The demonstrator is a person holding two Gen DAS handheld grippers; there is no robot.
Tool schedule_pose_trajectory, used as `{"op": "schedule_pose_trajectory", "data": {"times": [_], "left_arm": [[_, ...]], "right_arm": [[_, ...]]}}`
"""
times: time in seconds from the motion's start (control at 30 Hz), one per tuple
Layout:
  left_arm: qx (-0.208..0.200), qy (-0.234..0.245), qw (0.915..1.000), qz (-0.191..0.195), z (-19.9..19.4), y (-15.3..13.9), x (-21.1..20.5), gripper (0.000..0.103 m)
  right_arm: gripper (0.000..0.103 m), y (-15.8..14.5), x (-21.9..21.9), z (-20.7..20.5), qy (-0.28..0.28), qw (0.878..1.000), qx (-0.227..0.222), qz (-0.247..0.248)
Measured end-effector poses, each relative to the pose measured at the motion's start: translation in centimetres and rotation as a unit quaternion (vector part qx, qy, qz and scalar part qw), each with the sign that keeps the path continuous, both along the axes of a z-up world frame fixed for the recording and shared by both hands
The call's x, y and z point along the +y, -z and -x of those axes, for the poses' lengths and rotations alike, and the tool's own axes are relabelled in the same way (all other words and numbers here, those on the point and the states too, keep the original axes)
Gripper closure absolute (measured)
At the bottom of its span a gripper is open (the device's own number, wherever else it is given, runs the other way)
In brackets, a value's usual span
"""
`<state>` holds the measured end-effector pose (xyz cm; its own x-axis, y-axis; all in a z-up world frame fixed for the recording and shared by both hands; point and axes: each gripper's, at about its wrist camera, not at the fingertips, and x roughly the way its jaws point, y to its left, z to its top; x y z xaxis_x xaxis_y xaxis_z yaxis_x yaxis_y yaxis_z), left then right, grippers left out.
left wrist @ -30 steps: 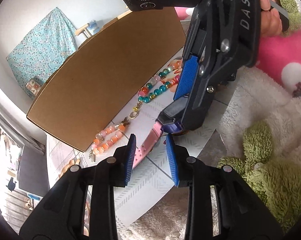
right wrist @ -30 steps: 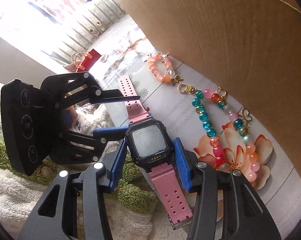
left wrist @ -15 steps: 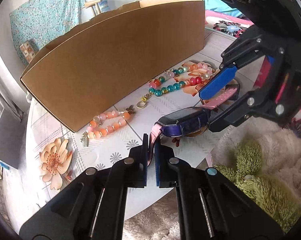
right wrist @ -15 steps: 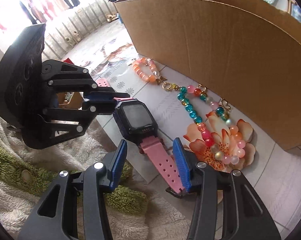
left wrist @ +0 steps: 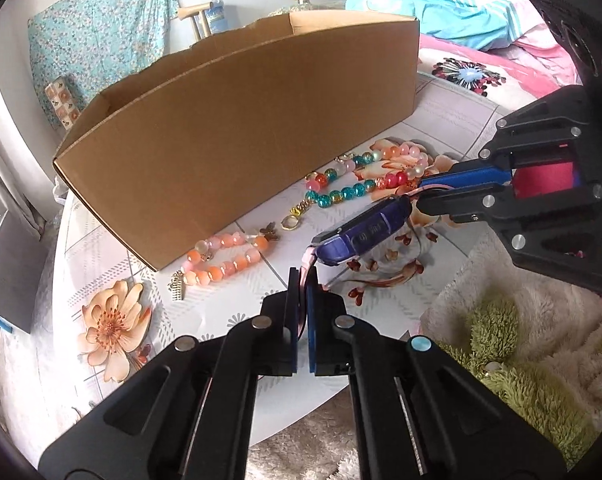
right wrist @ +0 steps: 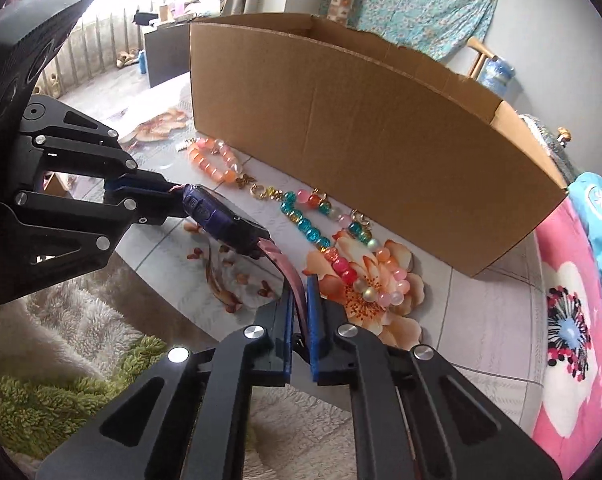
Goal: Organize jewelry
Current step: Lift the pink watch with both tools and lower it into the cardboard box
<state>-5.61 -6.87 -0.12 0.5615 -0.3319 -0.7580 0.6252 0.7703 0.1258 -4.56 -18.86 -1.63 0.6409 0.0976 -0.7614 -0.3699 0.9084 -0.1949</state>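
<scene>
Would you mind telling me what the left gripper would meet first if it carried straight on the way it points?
Probably the orange bead bracelet on the table, then the cardboard box. The left gripper holds the watch strap; depth is unclear.

Watch has a dark purple case with a pink strap. One bracelet is all orange and pale pink beads, the other string mixes teal, red, orange and milky pink with gold bits. Box is plain brown cardboard. Tablecloth is white-ish with peach flower prints. Grippers are black with blue pads. Fluffy cream and green rug.
</scene>
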Motion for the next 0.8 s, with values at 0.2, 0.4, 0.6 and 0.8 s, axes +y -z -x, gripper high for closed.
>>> {"op": "schedule_pose_trajectory", "data": {"times": [0.2,0.4,0.6,0.8], "left_arm": [[-0.041,-0.004,0.9983,0.041,0.2,-5.1,1.3,0.101],[-0.105,-0.007,0.9924,0.064,-3.2,-11.7,2.1,0.101],[-0.023,-0.013,0.9969,0.074,-12.3,-13.8,1.8,0.100],[0.095,-0.037,0.9946,0.017,-22.7,-10.2,-0.5,0.100]], "right_arm": [[0.097,-5.1,0.7,1.2,0.014,0.996,-0.089,0.014],[0.097,-11.5,0.0,-1.5,-0.002,0.988,-0.153,-0.006],[0.097,-14.8,-2.9,-10.5,-0.012,0.994,-0.080,-0.072],[0.097,-11.0,-4.2,-21.4,-0.002,0.991,0.089,-0.103]]}}
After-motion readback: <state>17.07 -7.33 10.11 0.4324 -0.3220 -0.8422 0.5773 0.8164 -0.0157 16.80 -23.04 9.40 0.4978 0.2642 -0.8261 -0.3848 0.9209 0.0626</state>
